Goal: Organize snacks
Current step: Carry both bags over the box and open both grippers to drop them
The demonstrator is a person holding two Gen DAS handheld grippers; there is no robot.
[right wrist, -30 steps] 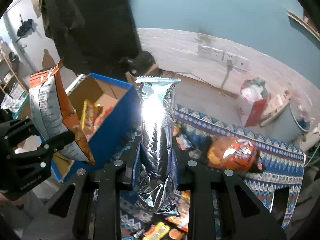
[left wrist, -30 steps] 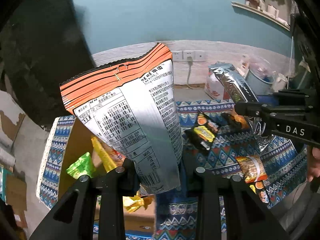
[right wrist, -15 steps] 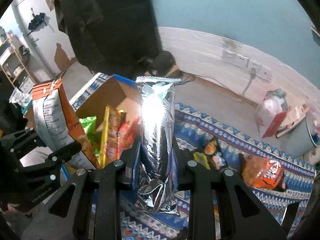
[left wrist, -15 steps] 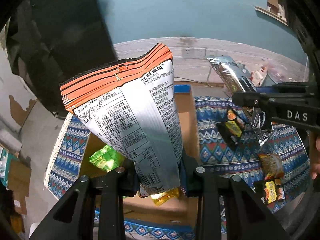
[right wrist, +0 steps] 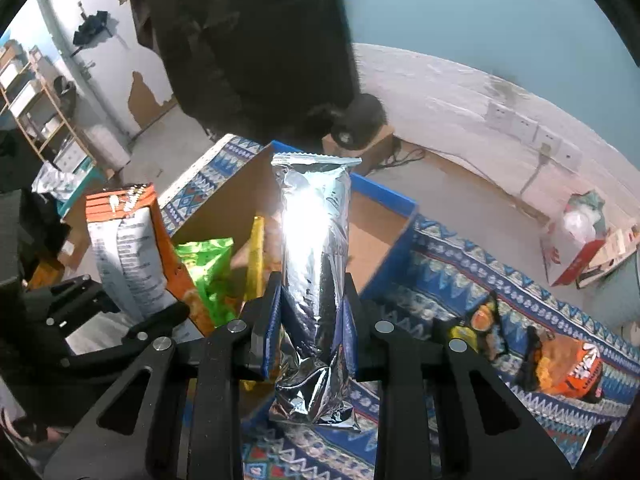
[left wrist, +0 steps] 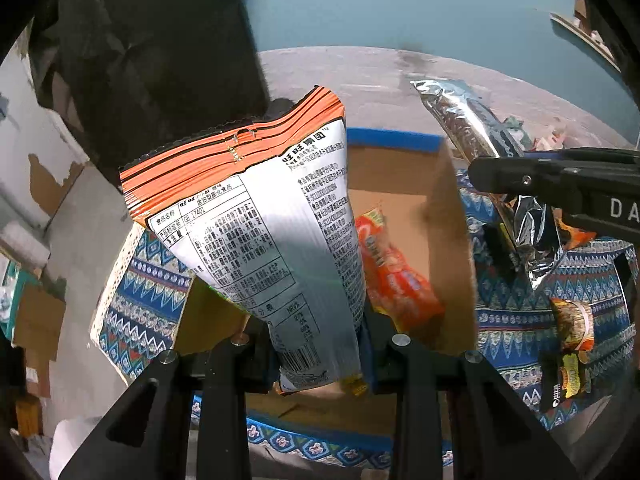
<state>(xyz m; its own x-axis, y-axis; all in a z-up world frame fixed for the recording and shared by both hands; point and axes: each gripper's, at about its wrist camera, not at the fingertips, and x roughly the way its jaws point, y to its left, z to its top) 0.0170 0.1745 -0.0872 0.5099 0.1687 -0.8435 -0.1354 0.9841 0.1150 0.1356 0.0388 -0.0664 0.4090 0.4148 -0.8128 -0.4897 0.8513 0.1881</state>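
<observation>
My left gripper (left wrist: 316, 340) is shut on an orange and white snack bag (left wrist: 256, 216), held upright over the open cardboard box (left wrist: 448, 240) with blue outer walls. My right gripper (right wrist: 312, 320) is shut on a silver foil snack bag (right wrist: 312, 240), held upright above the box's right side; that bag also shows in the left wrist view (left wrist: 472, 128). Inside the box are a red-orange pack (left wrist: 396, 280), a green pack (right wrist: 208, 268) and a yellow pack (right wrist: 256, 260). The orange and white bag also shows in the right wrist view (right wrist: 128, 248).
The box stands on a blue patterned cloth (right wrist: 460, 264). Loose snacks lie on the cloth to the right: an orange bag (right wrist: 576, 368), a black and yellow pack (left wrist: 568, 376), a small dark pack (right wrist: 484, 328). A dark hanging fabric (right wrist: 248, 40) is behind the box.
Both grippers have moved left with their bags, from over the cloth to over the open box. The box now fills the middle of both views.
</observation>
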